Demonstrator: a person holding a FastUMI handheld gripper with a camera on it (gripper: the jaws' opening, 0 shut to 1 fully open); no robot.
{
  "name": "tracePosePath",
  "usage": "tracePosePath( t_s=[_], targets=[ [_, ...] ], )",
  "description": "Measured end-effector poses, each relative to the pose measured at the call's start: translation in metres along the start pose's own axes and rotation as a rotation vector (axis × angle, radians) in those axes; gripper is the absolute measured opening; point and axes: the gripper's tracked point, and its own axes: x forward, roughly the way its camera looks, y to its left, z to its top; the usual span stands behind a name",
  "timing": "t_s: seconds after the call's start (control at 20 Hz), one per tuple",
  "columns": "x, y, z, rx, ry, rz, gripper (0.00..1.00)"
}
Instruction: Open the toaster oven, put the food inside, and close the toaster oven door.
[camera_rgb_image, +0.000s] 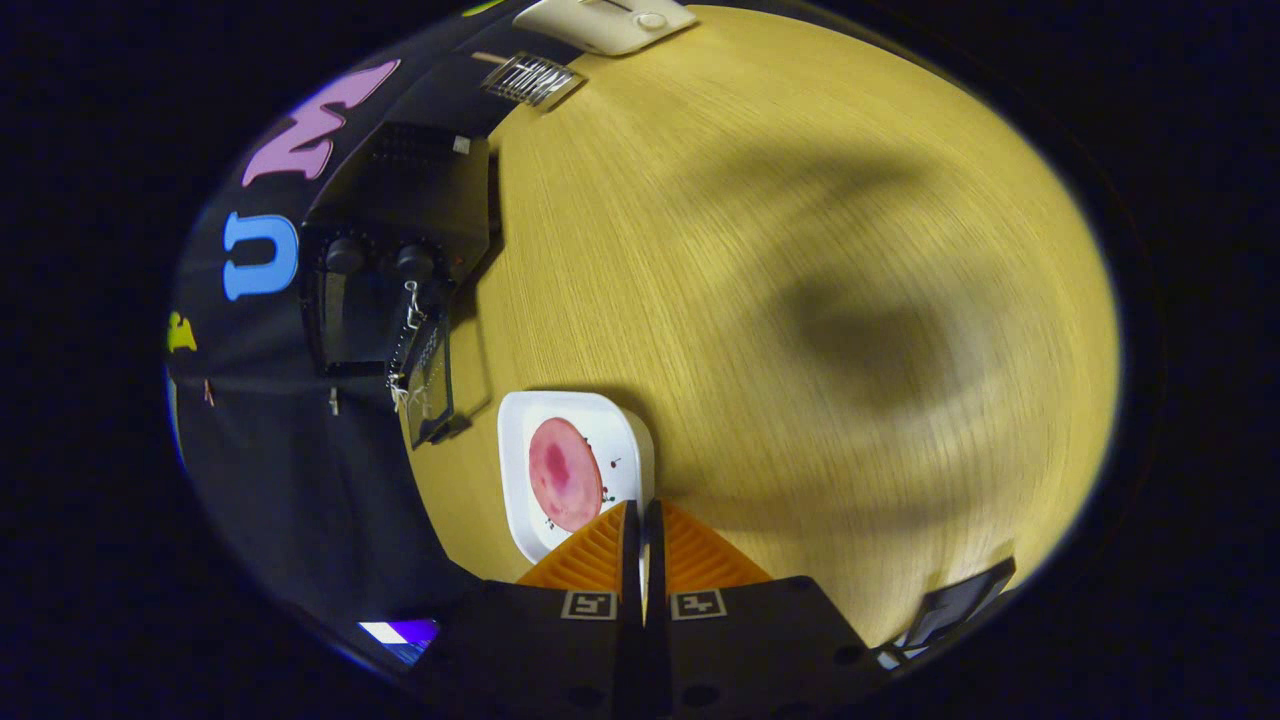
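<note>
Holding a round pink slice of meat (564, 487), white square plate (520, 430) on yellow wooden tabletop (800, 200), hand-held gripper (643, 515) nearly closed at plate's rim, grip unclear, black toaster oven (395, 260) beyond plate.

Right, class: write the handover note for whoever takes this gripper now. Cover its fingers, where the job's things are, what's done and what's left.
Gripper: fingers nearly closed, a thin gap between them, holding nothing, tips at the near edge of the white plate.
Food: a pink round slice lying on that plate, just ahead of the fingers on the wooden table.
Toaster oven: black, beyond the plate against the booth wall; whether its door is open is hard to tell.
Done: nothing certain; food not yet loaded.
Left: check or open the door, put the food inside, close it.
</note>
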Motion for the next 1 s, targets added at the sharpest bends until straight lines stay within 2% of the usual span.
tracePosePath(
  t_s=[0.3,0.5,0.7,1.0],
  targets=[
    [-0.029,0.052,-0.031,0.123,-0.124,0.106,0.05],
    [-0.030,0.112,-0.039,0.279,-0.220,0.190,0.05],
    [-0.014,0.160,-0.052,0.321,-0.285,0.184,0.05],
    [0.042,0.235,-0.043,0.505,-0.351,0.189,0.05]
  ],
)
